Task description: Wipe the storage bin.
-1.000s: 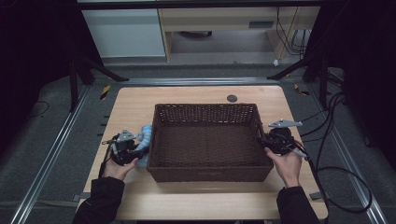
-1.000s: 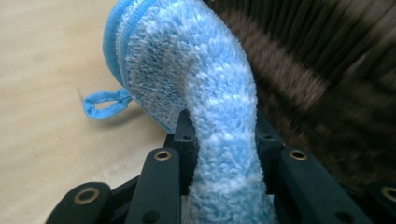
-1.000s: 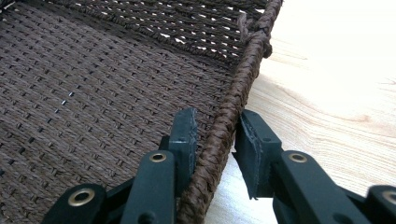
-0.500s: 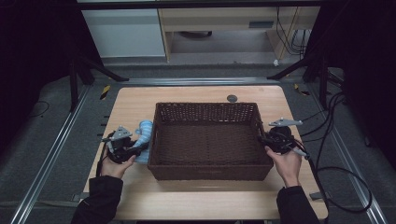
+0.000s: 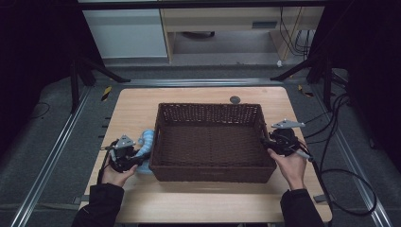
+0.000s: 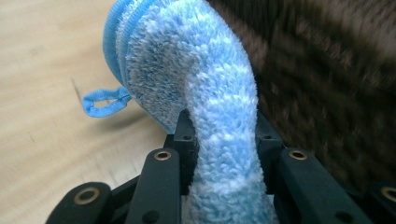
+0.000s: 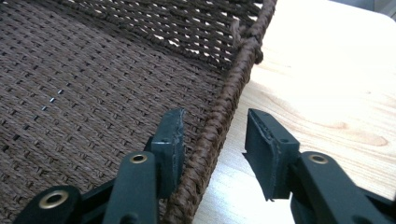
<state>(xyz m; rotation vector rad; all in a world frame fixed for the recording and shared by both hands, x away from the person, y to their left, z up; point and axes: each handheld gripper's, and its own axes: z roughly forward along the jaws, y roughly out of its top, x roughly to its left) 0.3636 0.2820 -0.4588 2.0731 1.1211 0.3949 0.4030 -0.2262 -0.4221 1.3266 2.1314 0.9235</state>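
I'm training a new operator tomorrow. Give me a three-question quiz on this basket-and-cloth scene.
1. What does the left gripper clamp?
2. True or false: the right gripper has its jaws on either side of the rim of the dark brown woven basket.
3. Where is the cloth: (a) inside the basket, (b) outside, by its left wall, (c) behind it?

Key:
1. The fluffy light blue microfibre cloth.
2. True; its jaws have just been opening, and the outer jaw stands clear of the rim.
3. b
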